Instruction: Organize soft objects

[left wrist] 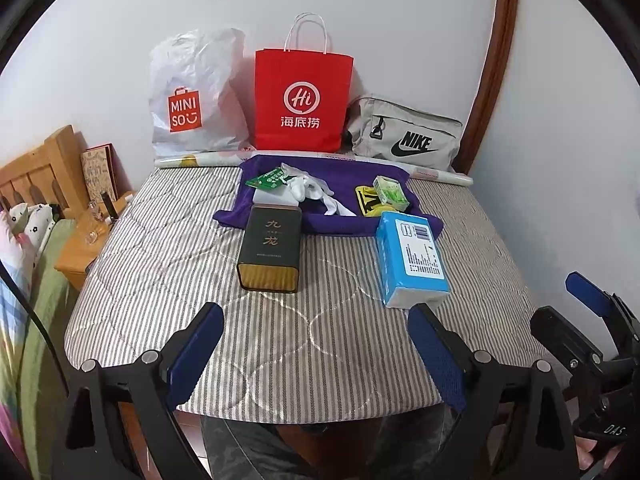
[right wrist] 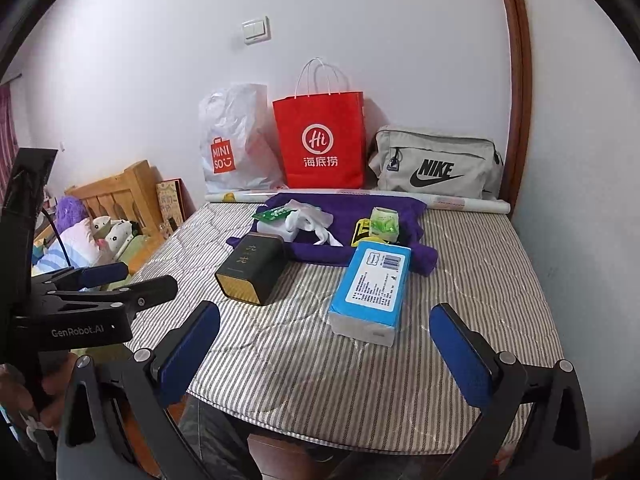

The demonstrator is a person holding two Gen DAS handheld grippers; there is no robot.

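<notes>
A purple cloth lies spread at the back of the striped mattress. On it lie white socks, a yellow-black item, a green-white packet and a green card. A blue tissue pack and a dark tin lie in front of it. My left gripper and right gripper are open and empty above the near edge.
A white Miniso bag, a red paper bag and a grey Nike bag lean on the back wall, with a rolled sheet before them. A wooden nightstand and bedding are left.
</notes>
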